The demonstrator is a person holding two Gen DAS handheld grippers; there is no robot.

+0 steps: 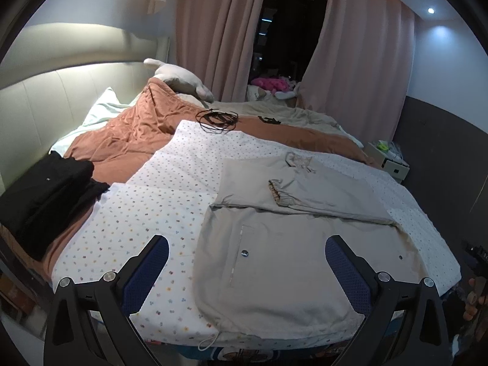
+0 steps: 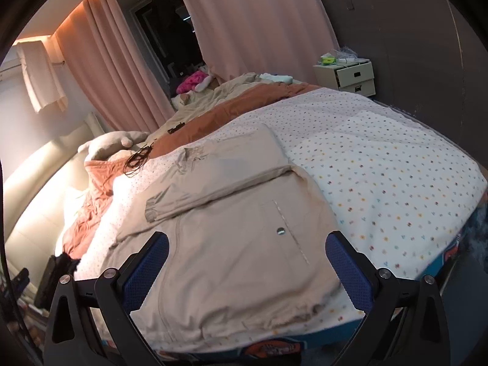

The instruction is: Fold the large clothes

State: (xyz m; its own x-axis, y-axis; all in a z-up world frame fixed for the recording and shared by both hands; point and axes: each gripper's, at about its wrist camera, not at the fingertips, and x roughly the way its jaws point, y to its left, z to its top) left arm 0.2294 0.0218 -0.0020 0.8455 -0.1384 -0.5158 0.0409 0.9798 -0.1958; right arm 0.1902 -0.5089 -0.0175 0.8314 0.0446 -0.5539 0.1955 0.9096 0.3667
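Observation:
A large beige jacket [image 1: 283,256] lies flat on the dotted white quilt [image 1: 158,222], hem toward me. One sleeve [image 1: 308,195] is folded across its chest, cuff pointing left. My left gripper [image 1: 247,274] is open and empty, hovering above the jacket's lower left part. The jacket also shows in the right wrist view [image 2: 238,231] with the folded sleeve [image 2: 213,183] across it. My right gripper [image 2: 247,274] is open and empty above the jacket's hem area.
A stack of black clothes [image 1: 45,201] sits at the left on the rust blanket [image 1: 122,137]. A black cable [image 1: 218,119] lies beyond the quilt. A white nightstand [image 2: 350,76] stands by the far corner. The dotted quilt [image 2: 381,167] spreads right of the jacket.

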